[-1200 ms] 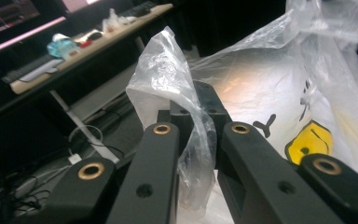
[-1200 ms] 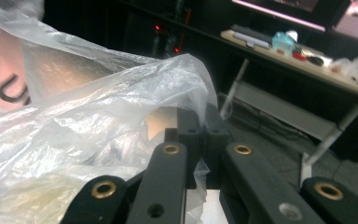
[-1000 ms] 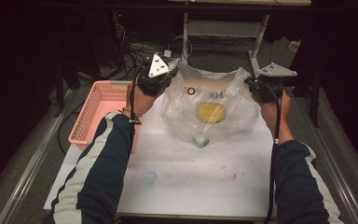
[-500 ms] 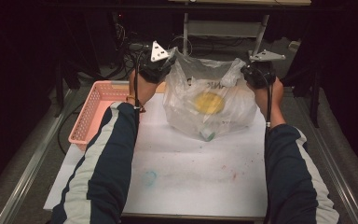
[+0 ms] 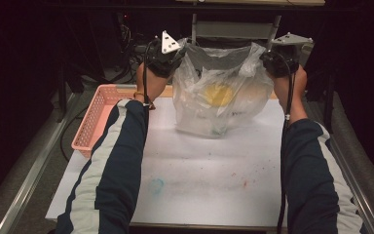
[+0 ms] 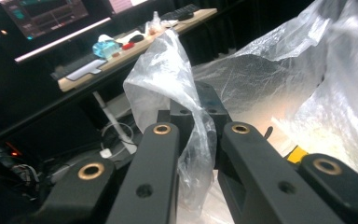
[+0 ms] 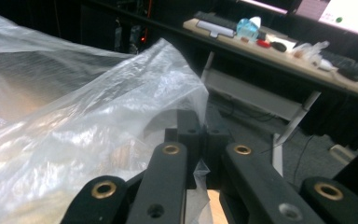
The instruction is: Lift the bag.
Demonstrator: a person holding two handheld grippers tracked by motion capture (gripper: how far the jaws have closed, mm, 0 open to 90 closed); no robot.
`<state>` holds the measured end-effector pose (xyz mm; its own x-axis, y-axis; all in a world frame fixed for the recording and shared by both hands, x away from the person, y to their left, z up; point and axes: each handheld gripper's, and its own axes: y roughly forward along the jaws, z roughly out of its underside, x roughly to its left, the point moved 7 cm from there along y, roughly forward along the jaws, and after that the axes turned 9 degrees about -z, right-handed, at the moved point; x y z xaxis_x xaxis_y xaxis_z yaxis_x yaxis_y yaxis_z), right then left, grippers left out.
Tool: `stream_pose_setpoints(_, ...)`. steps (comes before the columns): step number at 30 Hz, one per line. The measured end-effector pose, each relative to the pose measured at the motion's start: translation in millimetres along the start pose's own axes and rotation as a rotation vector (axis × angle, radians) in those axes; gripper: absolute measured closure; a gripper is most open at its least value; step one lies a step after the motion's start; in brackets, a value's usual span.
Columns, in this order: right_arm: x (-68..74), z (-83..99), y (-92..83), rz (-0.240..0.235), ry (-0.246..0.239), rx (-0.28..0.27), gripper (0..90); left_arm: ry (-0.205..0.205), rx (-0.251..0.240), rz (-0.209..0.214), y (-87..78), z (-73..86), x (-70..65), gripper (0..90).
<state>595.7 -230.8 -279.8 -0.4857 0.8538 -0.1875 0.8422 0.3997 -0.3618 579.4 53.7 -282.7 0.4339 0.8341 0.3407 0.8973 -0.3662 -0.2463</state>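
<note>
A clear plastic bag (image 5: 219, 92) hangs between my two grippers above the far part of the white table (image 5: 199, 170), its bottom resting near the sheet. Something yellow (image 5: 218, 94) lies inside it. My left gripper (image 5: 177, 54) is shut on the bag's left top corner; in the left gripper view the film (image 6: 172, 70) rises pinched between the black jaws (image 6: 196, 116). My right gripper (image 5: 263, 56) is shut on the right top corner, and the bag film (image 7: 121, 116) bunches up between its jaws (image 7: 200, 135).
A pink plastic basket (image 5: 95, 122) stands at the table's left edge. Metal rails run along both sides of the table. A desk with a keyboard, bottle and monitor (image 6: 121, 46) stands beyond the table. Faint coloured stains mark the white sheet.
Both grippers have risen and moved away from me, lifting the bag so it hangs more upright; its mouth is stretched between them.
</note>
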Motion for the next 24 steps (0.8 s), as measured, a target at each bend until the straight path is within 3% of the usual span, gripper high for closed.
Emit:
stream_pose_setpoints(12,2.4,-17.4,-7.7,0.031,-0.017,-0.005,90.0,-0.022,0.03,-0.039,1.5,9.4,11.2,83.4)
stream_pose_setpoints(15,0.6,-18.4,-8.3,0.043,-0.015,-0.009,90.0,-0.023,0.035,-0.051,2.5,12.1,12.4,78.8)
stream_pose_setpoints(24,-2.3,12.0,12.4,0.054,0.022,0.072,90.0,-0.034,0.068,-0.085,6.3,33.4,8.6,60.0)
